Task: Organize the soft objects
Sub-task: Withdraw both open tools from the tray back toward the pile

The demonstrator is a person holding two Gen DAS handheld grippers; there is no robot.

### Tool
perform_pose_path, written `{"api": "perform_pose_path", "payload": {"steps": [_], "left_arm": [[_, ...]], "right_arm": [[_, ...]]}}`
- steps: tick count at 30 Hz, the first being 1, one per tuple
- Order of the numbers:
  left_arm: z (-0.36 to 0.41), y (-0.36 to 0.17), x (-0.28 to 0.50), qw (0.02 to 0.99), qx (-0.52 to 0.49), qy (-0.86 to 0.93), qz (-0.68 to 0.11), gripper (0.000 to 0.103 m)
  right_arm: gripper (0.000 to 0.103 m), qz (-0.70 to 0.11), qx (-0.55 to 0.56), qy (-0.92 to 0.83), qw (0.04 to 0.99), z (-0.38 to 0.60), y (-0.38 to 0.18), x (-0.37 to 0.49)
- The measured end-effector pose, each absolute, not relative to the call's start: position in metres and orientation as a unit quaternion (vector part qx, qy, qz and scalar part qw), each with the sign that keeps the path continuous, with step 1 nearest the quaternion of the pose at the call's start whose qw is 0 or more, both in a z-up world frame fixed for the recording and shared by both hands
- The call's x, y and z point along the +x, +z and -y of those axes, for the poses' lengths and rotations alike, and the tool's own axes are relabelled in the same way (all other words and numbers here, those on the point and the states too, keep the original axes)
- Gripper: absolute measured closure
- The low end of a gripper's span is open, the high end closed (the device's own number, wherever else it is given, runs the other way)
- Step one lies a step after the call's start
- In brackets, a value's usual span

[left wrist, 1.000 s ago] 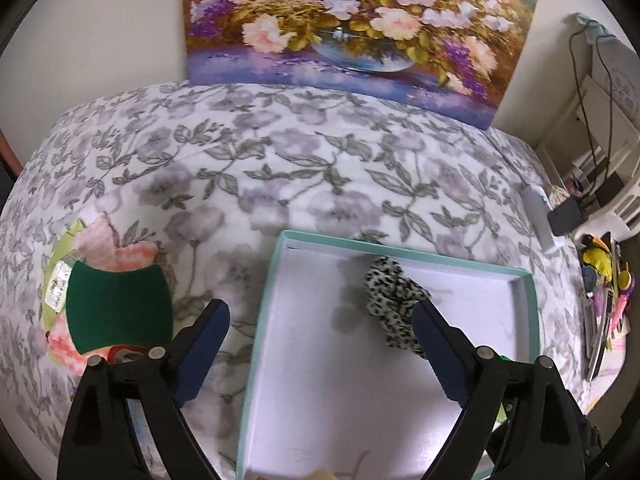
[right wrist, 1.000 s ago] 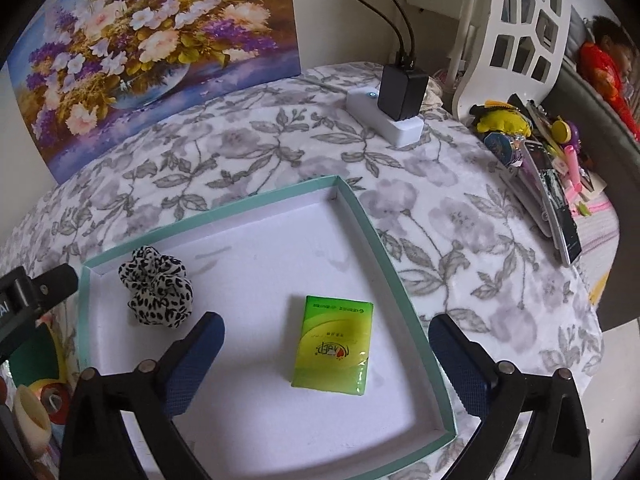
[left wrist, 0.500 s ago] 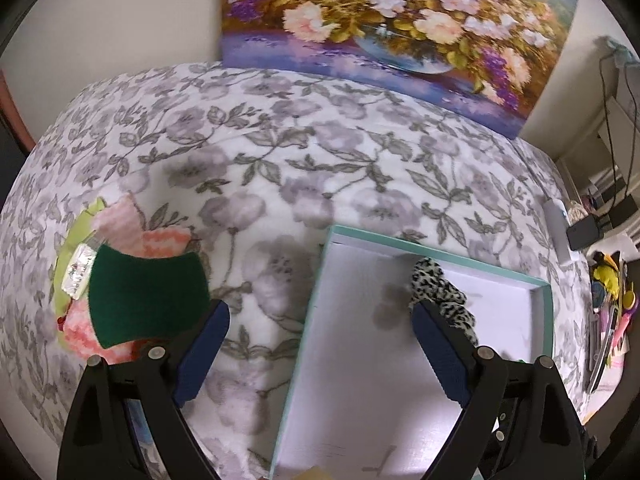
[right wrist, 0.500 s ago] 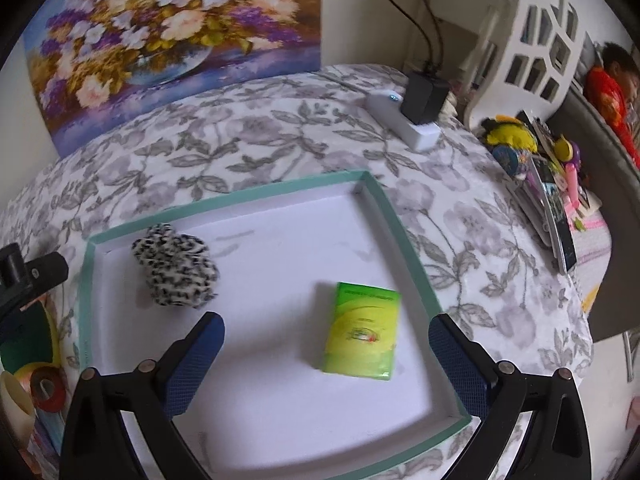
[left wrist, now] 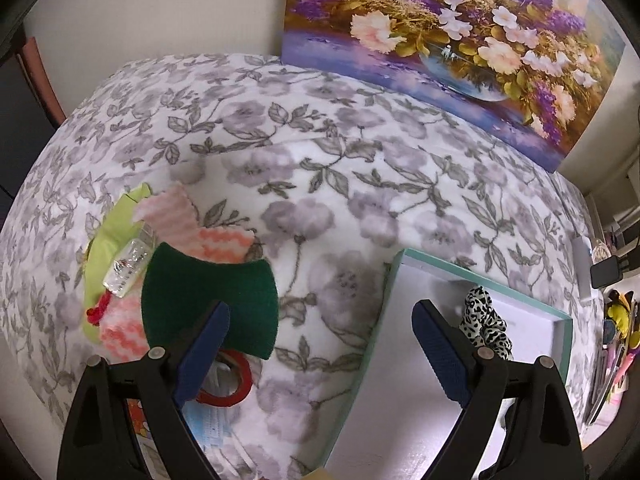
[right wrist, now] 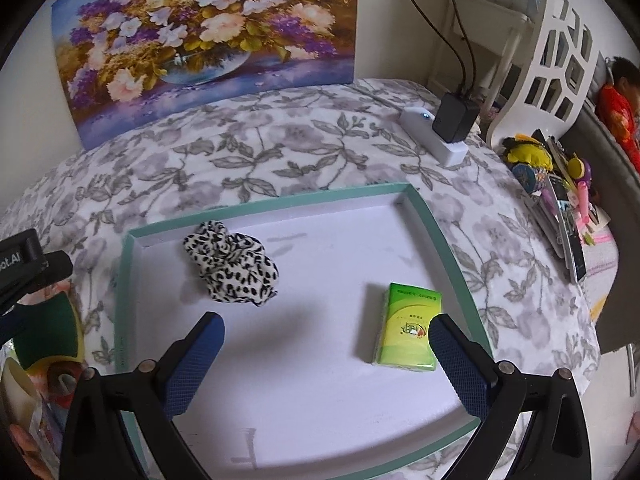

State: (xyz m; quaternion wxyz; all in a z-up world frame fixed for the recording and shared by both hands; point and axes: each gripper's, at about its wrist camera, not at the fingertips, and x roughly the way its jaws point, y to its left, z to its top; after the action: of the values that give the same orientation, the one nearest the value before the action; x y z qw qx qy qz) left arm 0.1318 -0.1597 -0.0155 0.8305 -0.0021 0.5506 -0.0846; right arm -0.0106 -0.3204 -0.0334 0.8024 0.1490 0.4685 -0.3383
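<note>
A floral blanket (left wrist: 312,184) in grey and white covers the whole surface, and a flower painting (right wrist: 208,36) leans on the wall at 12 o'clock. At 2 o'clock in the right wrist view a white power strip (right wrist: 434,136) carries a black adapter, with a clutter of toys and books past the blanket's edge at 3 o'clock.

A shallow teal-edged tray (right wrist: 444,240) lies on the blanket. Inside it are a leopard-print scrunchie (right wrist: 232,268) toward 10 o'clock and a green tissue pack (right wrist: 408,328) toward 4 o'clock, well apart.

In the left wrist view, the pile at 8 o'clock is partly hidden: a green sponge (left wrist: 208,300) lies over pink-striped cloths (left wrist: 188,228) and a lime cloth, and a red tape ring (left wrist: 228,380) is half covered by the finger. The items below it at 7 o'clock are cut off, possibly a mask.

The left gripper (left wrist: 320,336) is spread wide and holds nothing; its left finger overlaps the sponge's near edge, though contact is unclear. The right gripper (right wrist: 326,344) is likewise spread and empty, hovering above the tray floor, its right finger just beside the tissue pack.
</note>
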Motion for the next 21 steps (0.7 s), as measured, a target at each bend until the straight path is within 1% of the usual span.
{"api": "perform_pose_path", "payload": {"steps": [5,9,14,21], "left_arm": [[0.160,-0.017,0.130,0.826,0.008,-0.090,-0.557,0.010],[0.145,-0.010,0.130,0.827,0.007,-0.090,-0.555,0.010],[0.103,0.009,0.133,0.841,0.011,-0.052,-0.538,0.010],[0.035,0.019,0.133,0.846,-0.008,-0.022,-0.533,0.010]], "right_arm": [[0.000,-0.476,0.153,-0.336,0.798,0.321,-0.037,-0.010],[0.000,-0.481,0.153,-0.334,0.796,0.319,-0.039,-0.010],[0.000,-0.484,0.152,-0.307,0.805,0.304,-0.038,-0.004],[0.000,-0.482,0.161,-0.247,0.825,0.266,-0.033,0.007]]}}
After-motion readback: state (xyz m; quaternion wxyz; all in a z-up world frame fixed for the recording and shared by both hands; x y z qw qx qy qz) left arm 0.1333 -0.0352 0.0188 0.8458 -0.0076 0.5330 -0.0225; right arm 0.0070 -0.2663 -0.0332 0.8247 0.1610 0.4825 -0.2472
